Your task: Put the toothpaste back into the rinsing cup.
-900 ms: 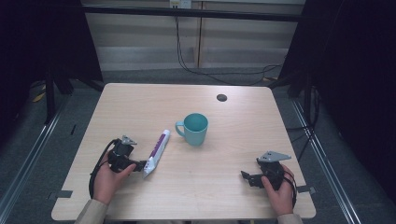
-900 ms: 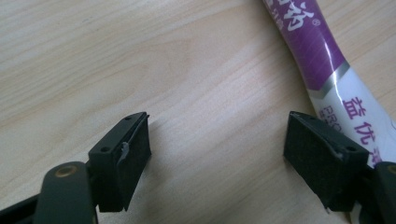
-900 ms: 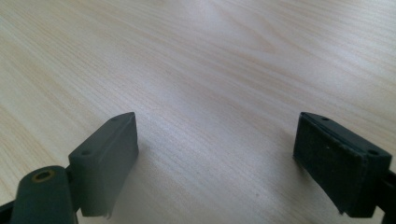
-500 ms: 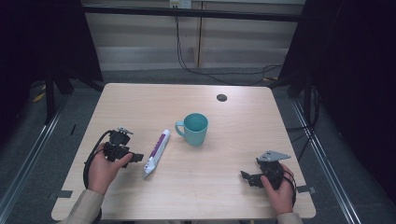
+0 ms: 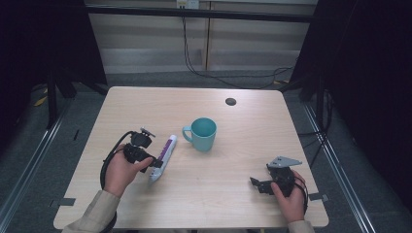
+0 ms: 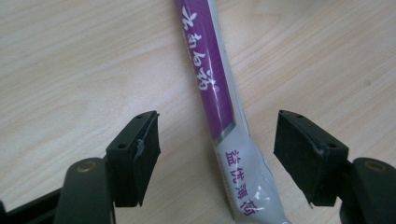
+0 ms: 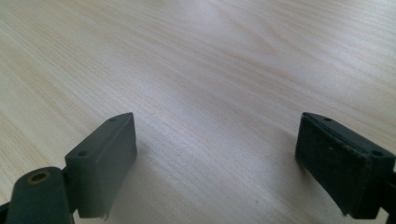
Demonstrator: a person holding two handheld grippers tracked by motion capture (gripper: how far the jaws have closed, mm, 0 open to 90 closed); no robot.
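The table (image 5: 228, 194) is a pale wooden top, bare over most of its area. On it, right of centre-left, stands a teal mug (image 5: 204, 134), upright, its handle turned to the left. Just left of the mug and near it lies a toothpaste tube (image 5: 162, 158), white with a purple band, long axis running from far-right to near-left, flat on the wood. A small dark round cap or grommet (image 5: 231, 101) sits at the far side, well apart from everything.

The left gripper (image 5: 156, 163) hangs right at the tube's near end, its jaws spread wide on either side of the tube (image 6: 219, 107) without pressing on it; in the left gripper view a clear strip of wood shows between each pad and the tube. The right gripper (image 5: 255, 183) rests near the right near corner, jaws apart with only bare wood between them.

The step in hand looks like a grasp of the tube. To do it well, the left gripper should come down until both pads flank the tube's body, centred so neither pad nudges it sideways, then close gently, since the soft tube will squash. The mug handle is the nearest obstacle on the far-right side; lifting straight up should avoid it.
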